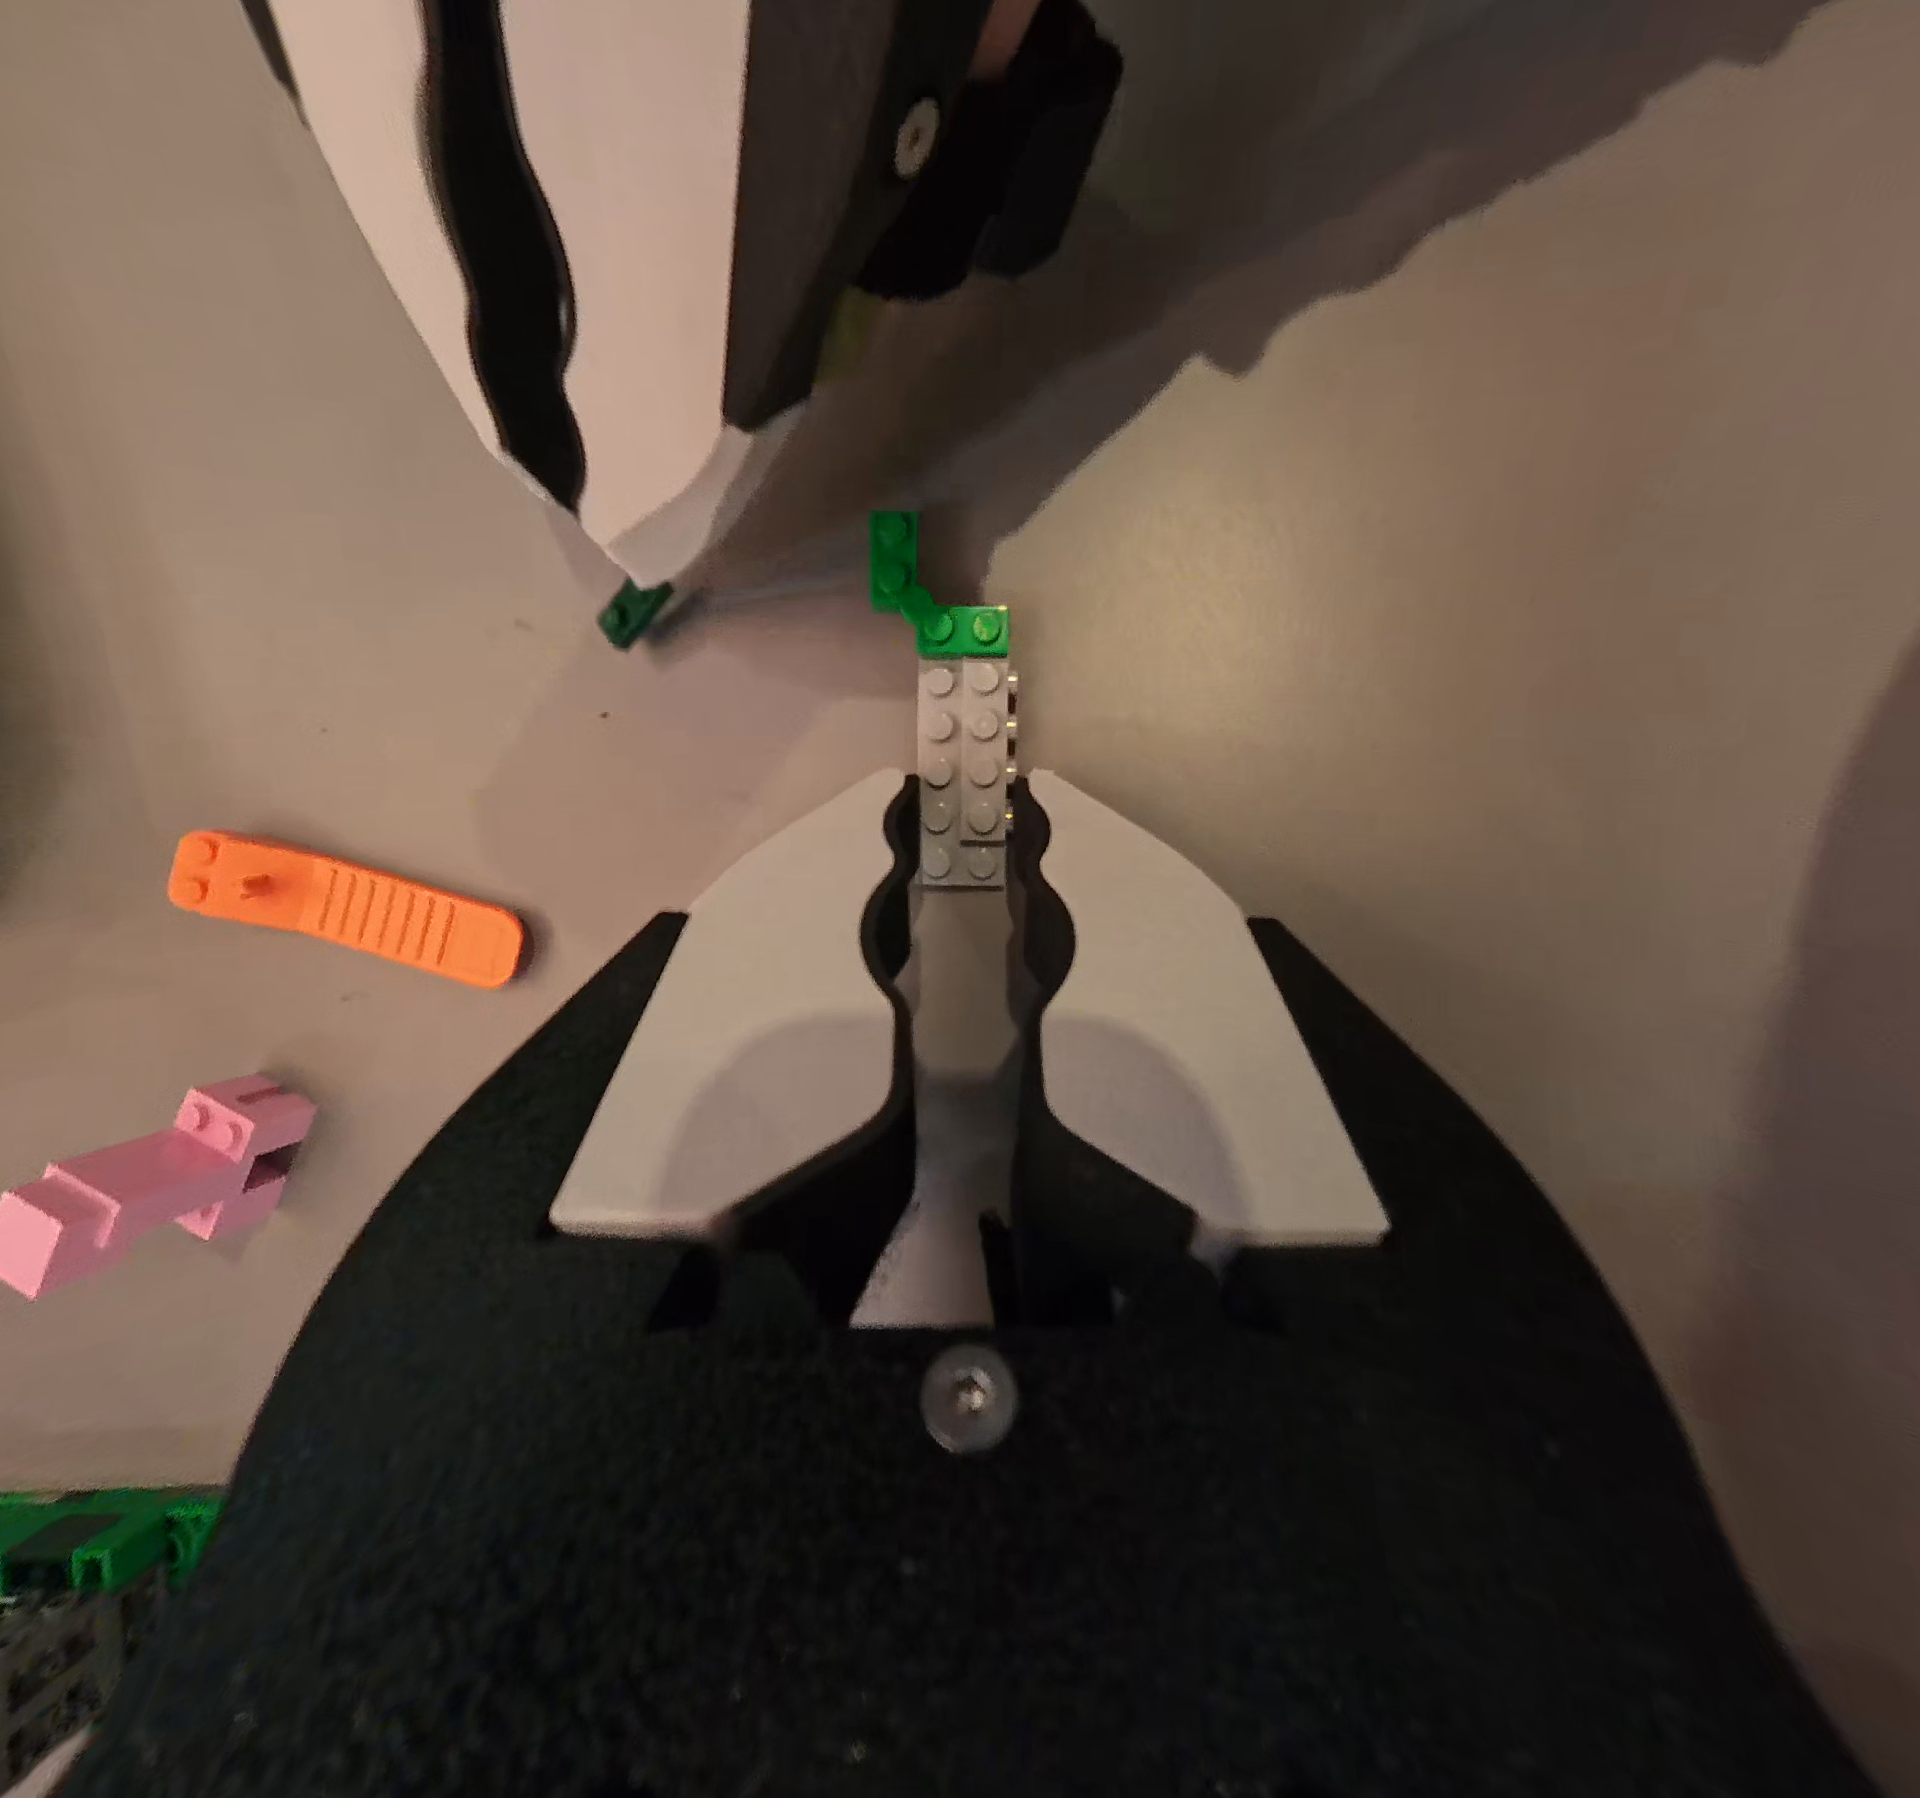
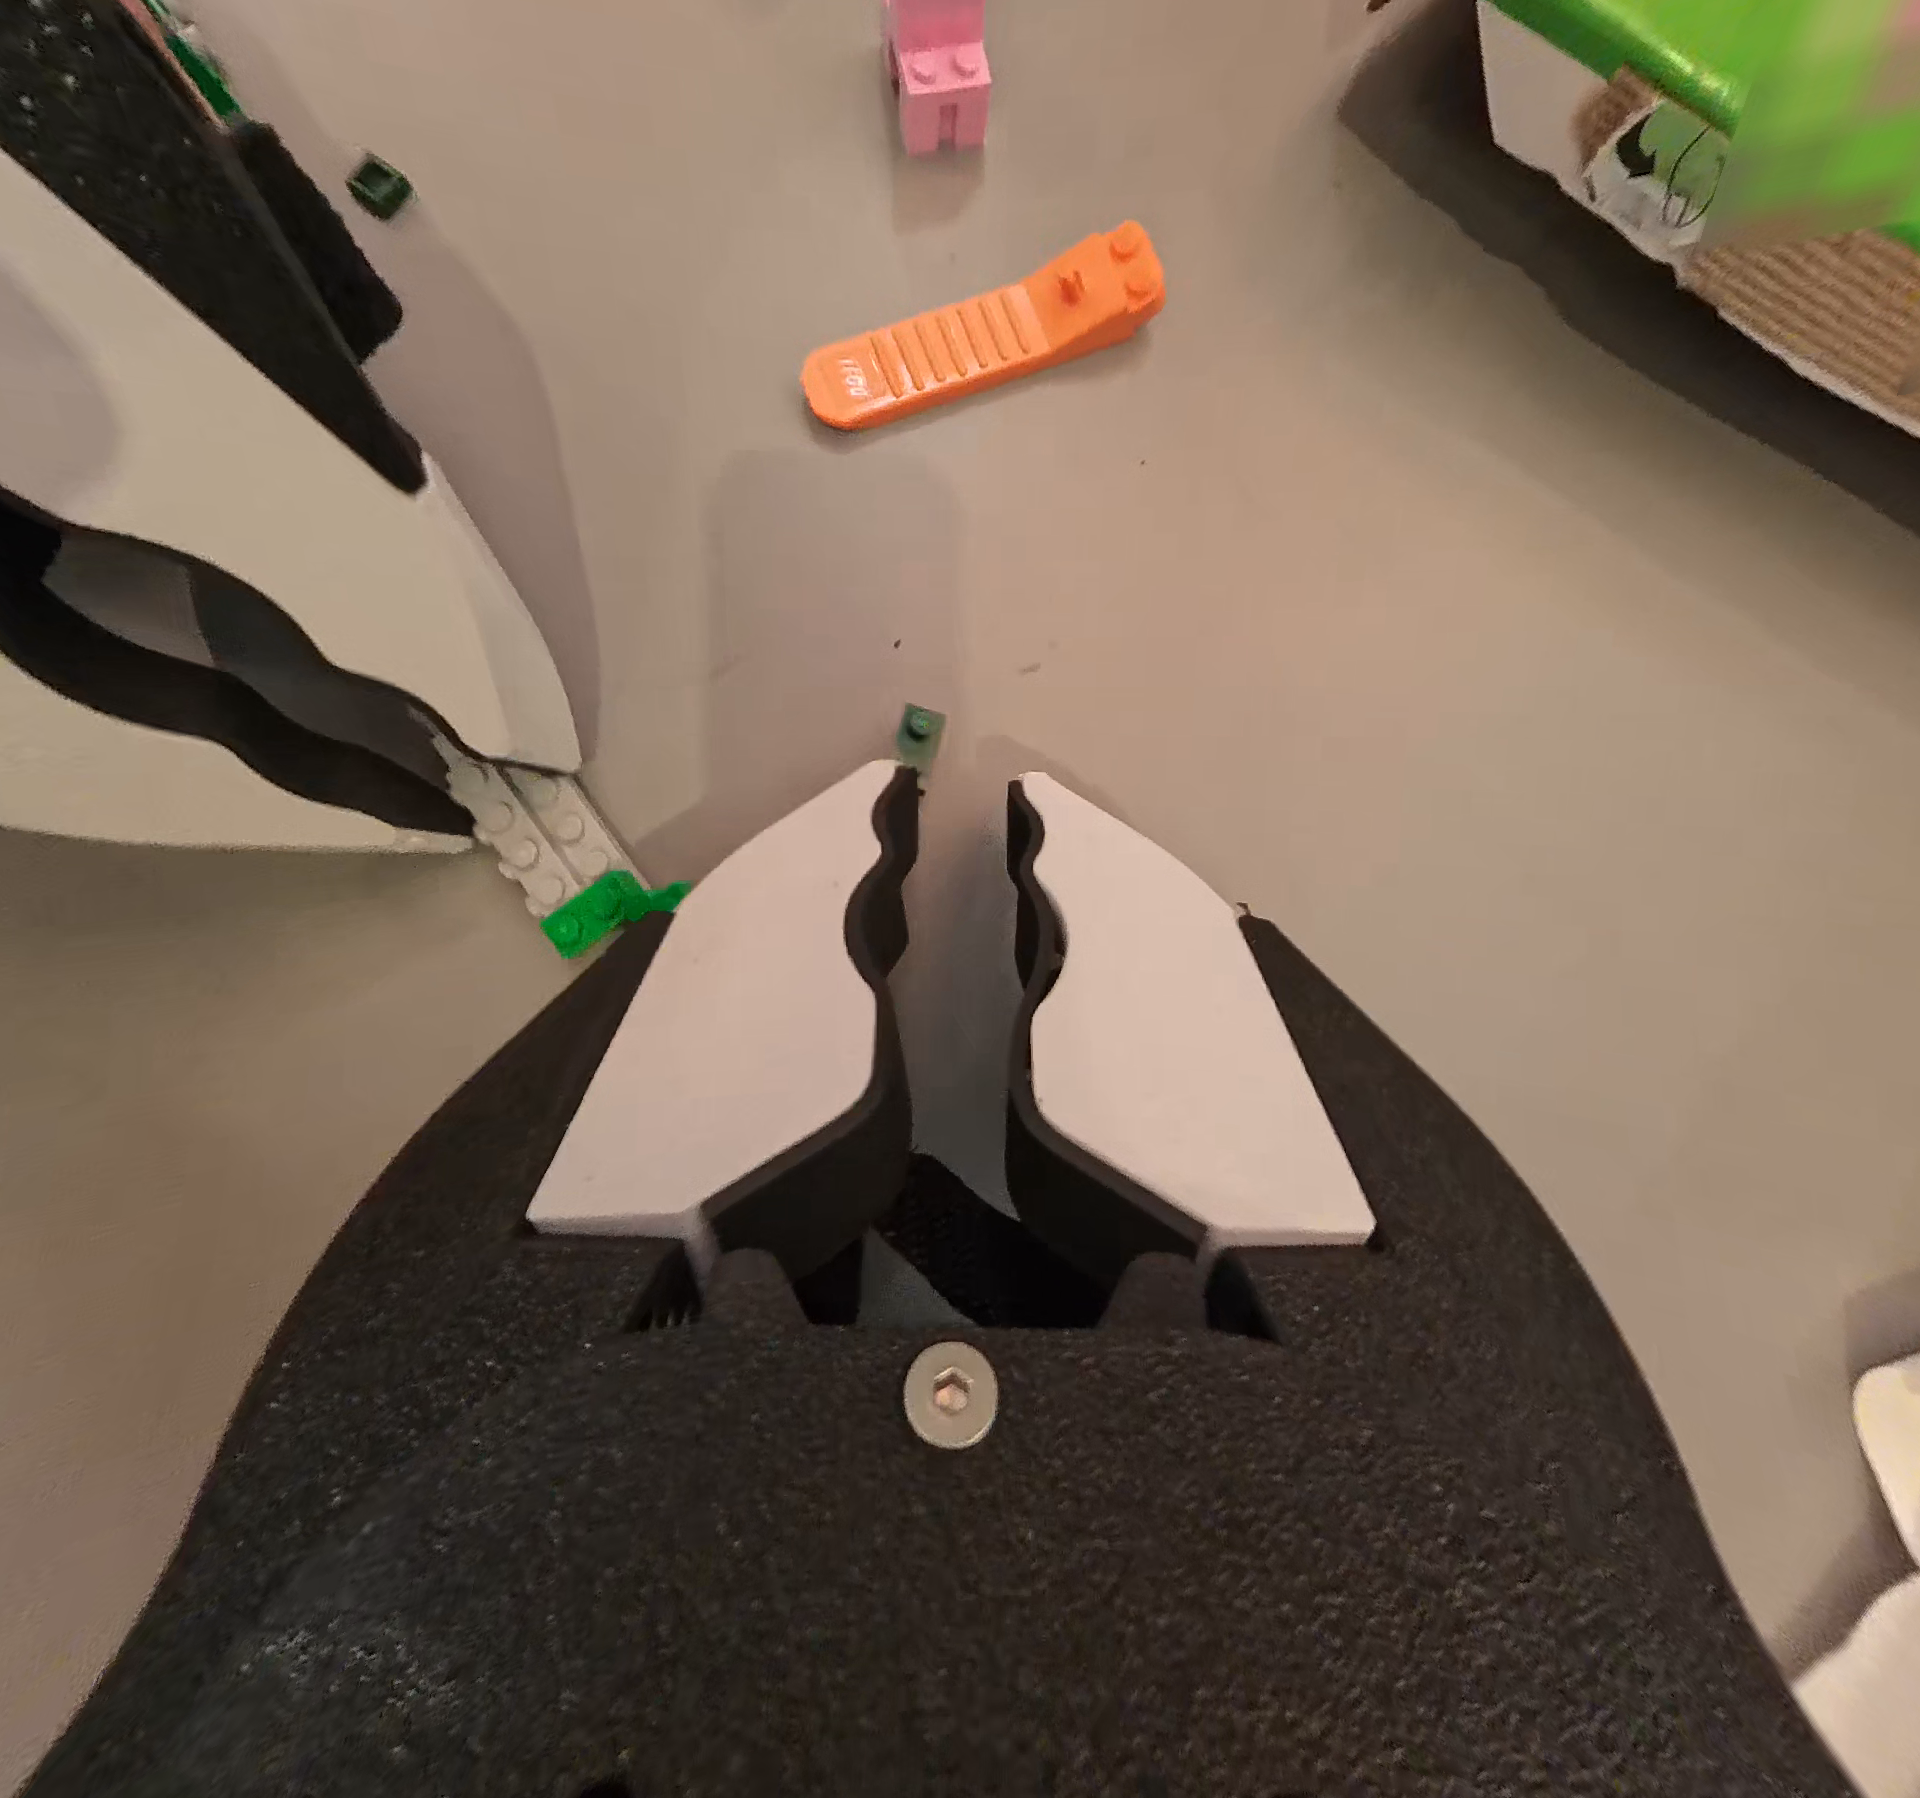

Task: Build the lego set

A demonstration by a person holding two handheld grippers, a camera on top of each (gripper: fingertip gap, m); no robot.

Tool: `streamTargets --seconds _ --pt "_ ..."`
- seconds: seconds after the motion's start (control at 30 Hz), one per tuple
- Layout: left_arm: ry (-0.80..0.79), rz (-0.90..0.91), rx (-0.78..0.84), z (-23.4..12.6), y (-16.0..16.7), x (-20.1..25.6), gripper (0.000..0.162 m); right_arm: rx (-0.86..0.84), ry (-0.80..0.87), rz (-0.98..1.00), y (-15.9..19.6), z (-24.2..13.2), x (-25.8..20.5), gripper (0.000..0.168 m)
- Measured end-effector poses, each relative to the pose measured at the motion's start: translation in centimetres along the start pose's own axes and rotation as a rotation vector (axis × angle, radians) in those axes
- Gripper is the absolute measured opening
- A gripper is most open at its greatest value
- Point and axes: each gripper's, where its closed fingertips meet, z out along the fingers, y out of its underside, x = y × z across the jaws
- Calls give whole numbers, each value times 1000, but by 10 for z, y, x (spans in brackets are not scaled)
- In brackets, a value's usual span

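My left gripper (image 1: 966, 798) is shut on a long grey studded plate (image 1: 964, 740) and holds it just above the table. Bright green plates (image 1: 914, 585) are fixed to the grey plate's far end. A small dark green plate (image 1: 634, 614) lies on the table to the left. My right gripper (image 2: 961, 782) is open with a narrow gap, and the small dark green plate (image 2: 920, 735) sits at the tip of its left finger, not between the fingers. In the right wrist view the left gripper (image 2: 468, 782) holds the grey plate (image 2: 530, 834) at the left.
An orange brick separator (image 1: 348, 907) (image 2: 977, 335) and a pink brick build (image 1: 156, 1177) (image 2: 940, 13) lie on the table. A green and white box (image 2: 1704, 34) stands at the far right. Another dark green piece (image 2: 376, 185) lies far left. A green build (image 1: 94, 1530) is at the lower left. The grippers' ends are close to 8 cm from one another. The orange brick separator (image 1: 348, 907) sits 9 cm or so from the ends of my right fingers. The right camera catches it too, in the right wrist view (image 2: 988, 330).
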Motion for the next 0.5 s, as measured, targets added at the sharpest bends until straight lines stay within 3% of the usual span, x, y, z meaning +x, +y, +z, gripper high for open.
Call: streamTargets --seconds 0.5 --pt "-48 -71 58 -35 14 14 16 -77 -68 -67 7 -2 -12 19"
